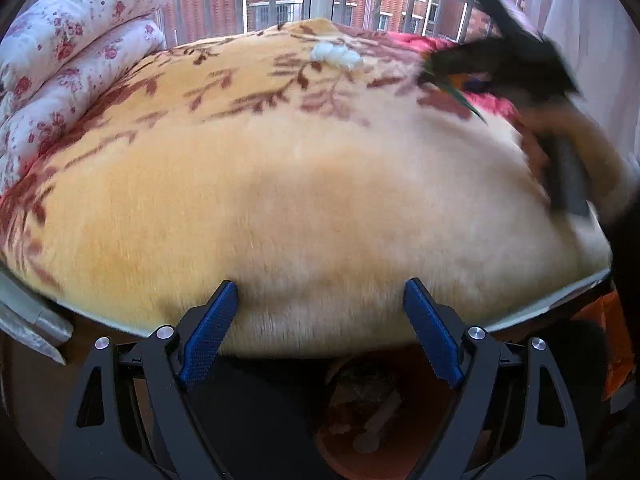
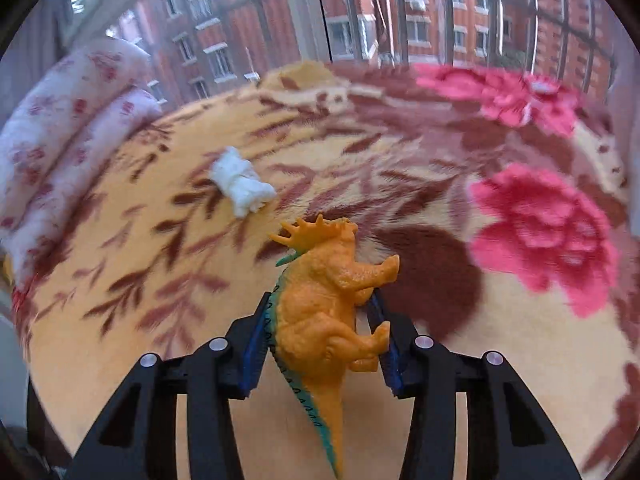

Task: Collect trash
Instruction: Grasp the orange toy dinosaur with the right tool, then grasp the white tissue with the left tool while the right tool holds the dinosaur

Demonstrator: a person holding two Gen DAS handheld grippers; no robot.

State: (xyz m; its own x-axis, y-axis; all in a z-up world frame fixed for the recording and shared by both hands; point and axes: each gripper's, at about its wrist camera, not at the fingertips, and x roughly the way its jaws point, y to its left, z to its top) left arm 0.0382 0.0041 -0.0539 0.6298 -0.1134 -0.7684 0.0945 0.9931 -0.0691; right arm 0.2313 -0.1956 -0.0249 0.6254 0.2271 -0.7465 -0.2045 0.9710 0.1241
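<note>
Two claws are at work over one bed covered by a yellow plush blanket (image 1: 280,184) with brown leaf sprigs and pink flowers.

The left claw (image 1: 320,304) has its two blue pads (image 1: 210,332) standing wide apart with nothing between them, hanging over the near edge of the blanket. Below that edge, in the left wrist view, sits one reddish bin (image 1: 372,412) with a few pale scraps inside; what they are is too dim to tell.

The right claw (image 2: 320,320) is clamped on one orange toy dinosaur (image 2: 320,304) with a green ridge along its back. The pads press its back on one side and its belly and legs on the other, its horned head points away from the camera and its tail runs down between the arms. In the left wrist view this claw shows as a dark blur at the far right (image 1: 452,68), with a sliver of orange and green at its tip.

One piece of trash is in sight: a crumpled white tissue (image 2: 242,186), lying loose on the blanket just beyond and left of the dinosaur's head, touched by neither claw. The left wrist view shows it far across the bed (image 1: 336,56).

One folded quilt (image 1: 72,64), white with small red roses, is stacked at the left. Behind the bed one barred window (image 2: 400,20) faces red brick buildings.
</note>
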